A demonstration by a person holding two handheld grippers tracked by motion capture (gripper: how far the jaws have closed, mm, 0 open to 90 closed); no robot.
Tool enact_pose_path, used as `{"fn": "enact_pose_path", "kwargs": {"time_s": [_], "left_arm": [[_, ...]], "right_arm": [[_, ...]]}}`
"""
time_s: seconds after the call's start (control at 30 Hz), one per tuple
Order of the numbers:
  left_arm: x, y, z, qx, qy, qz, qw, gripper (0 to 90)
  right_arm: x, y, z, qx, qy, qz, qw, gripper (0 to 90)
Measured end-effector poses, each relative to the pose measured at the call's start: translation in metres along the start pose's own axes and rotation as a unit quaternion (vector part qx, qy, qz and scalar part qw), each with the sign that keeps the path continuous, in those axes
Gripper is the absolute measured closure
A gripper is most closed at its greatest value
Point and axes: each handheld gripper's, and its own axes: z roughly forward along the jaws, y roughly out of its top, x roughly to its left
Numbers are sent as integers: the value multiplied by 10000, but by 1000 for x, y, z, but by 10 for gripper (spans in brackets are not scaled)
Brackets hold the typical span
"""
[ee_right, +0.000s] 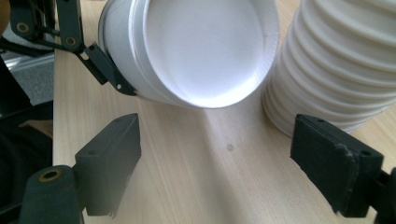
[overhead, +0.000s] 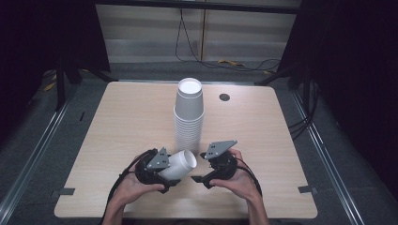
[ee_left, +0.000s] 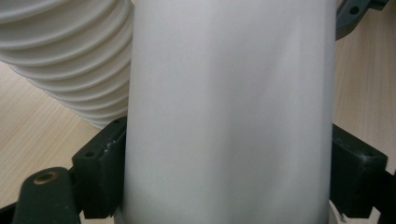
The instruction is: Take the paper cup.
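The left gripper (overhead: 174, 176) clamps a single white paper cup (overhead: 180, 164) by its sides, one black jaw pressed against each wall, and holds it tipped on its side near the front middle of the light wooden table (overhead: 117, 126), its base end pointing toward the right gripper (overhead: 199, 177). In the left gripper view the cup's plain wall (ee_left: 229, 116) rises between the two jaws. The right gripper sits just beside the cup with its jaws spread wide and nothing between them; in the right gripper view they frame bare tabletop below the cup's recessed bottom (ee_right: 201, 51). Just behind both grippers stands a tall stack of white cups (overhead: 189, 115), upside down, ribbed with nested rims. No brand, label or writing can be seen on the cup, the stack or the grippers.
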Motion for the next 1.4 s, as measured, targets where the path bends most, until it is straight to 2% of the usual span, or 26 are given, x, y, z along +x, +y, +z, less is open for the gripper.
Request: {"fn": "enact_pose_path", "kwargs": {"time_s": [0.13, 0.33, 0.4, 0.43, 0.67, 0.8, 0.9, 0.97, 1.1, 1.23, 1.27, 1.3, 1.4], "left_arm": [[-1, 2, -1, 90, -9, 93, 9999, 153], [0, 1, 1, 184, -13, 189, 9997, 151], [0, 1, 1, 226, -58, 160, 9996, 151], [0, 1, 1, 241, -74, 162, 9996, 151], [0, 6, 2, 445, -255, 328, 9981, 150], [-2, 7, 5, 481, -290, 362, 9978, 150], [-3, 8, 6, 566, -303, 430, 9970, 150], [-4, 7, 7, 558, -294, 408, 9972, 150], [-5, 8, 8, 610, -362, 499, 9962, 151], [-7, 9, 9, 574, -365, 518, 9963, 151], [-8, 8, 10, 501, -352, 533, 9967, 151], [-8, 9, 10, 567, -408, 548, 9960, 151], [-10, 9, 11, 627, -403, 634, 9952, 151]], "right_arm": [[1, 2, 1, 175, 52, -124, 9998, 204], [1, 5, 4, 410, 67, -296, 9987, 205], [1, 6, 3, 443, 80, -328, 9984, 201], [1, 8, 4, 495, 168, -422, 9977, 193], [0, 11, 5, 638, 246, -541, 9962, 178], [1, 13, 7, 746, 357, -609, 9947, 174], [3, 16, 9, 839, 335, -736, 9932, 182], [3, 17, 9, 861, 369, -746, 9928, 199], [6, 23, 11, 918, 432, -881, 9909, 195], [7, 25, 14, 962, 517, -956, 9894, 196], [8, 26, 15, 933, 547, -990, 9892, 197], [9, 26, 15, 931, 600, -993, 9889, 189], [10, 30, 18, 957, 695, -1047, 9874, 181]]}}
